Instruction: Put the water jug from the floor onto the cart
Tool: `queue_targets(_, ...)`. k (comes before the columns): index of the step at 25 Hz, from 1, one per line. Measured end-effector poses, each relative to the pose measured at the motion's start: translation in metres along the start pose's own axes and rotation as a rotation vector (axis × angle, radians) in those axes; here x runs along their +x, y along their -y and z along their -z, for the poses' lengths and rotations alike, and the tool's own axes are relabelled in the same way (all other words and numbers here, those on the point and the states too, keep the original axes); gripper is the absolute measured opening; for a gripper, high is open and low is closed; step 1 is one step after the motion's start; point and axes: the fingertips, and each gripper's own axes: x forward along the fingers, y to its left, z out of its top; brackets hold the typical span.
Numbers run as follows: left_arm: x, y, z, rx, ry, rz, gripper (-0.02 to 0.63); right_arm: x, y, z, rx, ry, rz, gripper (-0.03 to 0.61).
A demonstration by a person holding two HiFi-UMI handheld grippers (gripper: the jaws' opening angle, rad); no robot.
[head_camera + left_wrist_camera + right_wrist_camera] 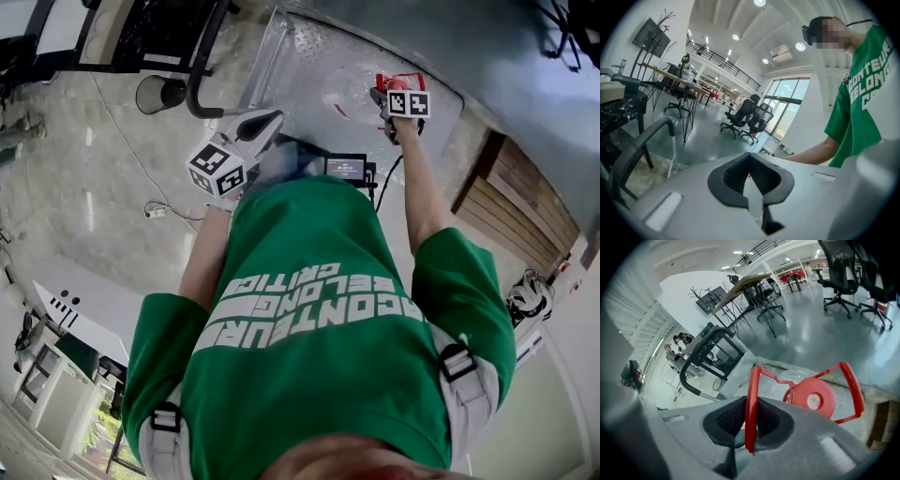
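My right gripper (394, 86) is shut on the thin red carry handle (751, 380) of the water jug, which runs up between the pads. The jug's red cap (813, 399) shows just beyond the jaws. In the head view the clear jug (352, 94) hangs over the cart's metal deck (309, 52). The cart's black push handle (199, 75) curves up at the left and is also seen in the right gripper view (693, 362). My left gripper (267, 120) sits beside the cart with its jaws together and nothing held (750, 157).
Wooden slats (525, 202) lie to the right of the cart. A dark round tub (155, 94) and a loose cable (155, 211) sit on the floor at the left. Office chairs (740, 112) and long desks (670, 77) stand farther off.
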Motion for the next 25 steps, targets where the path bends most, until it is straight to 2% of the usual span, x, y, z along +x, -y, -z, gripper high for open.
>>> queue_targets(7, -0.014, -0.017, -0.015, -0.013, 0.015, -0.045, 0.008, 0.045, -0.006, 0.003, -0.003, -0.066, 0.027, 0.025)
queue_targets(11, -0.018, -0.029, -0.013, -0.03, 0.005, -0.057, 0.008, 0.073, -0.026, 0.009, 0.006, -0.079, -0.014, 0.023)
queue_targets(16, -0.015, -0.007, -0.021, -0.023, 0.012, -0.072, 0.008, 0.077, -0.053, 0.021, -0.026, -0.112, -0.081, 0.018)
queue_targets(20, -0.019, -0.042, -0.023, -0.043, 0.01, -0.08, 0.008, 0.123, -0.077, 0.025, -0.026, -0.173, -0.106, 0.015)
queue_targets(25, -0.017, -0.045, -0.025, -0.04, 0.004, -0.076, 0.008, 0.14, -0.09, 0.037, -0.061, -0.231, -0.114, 0.015)
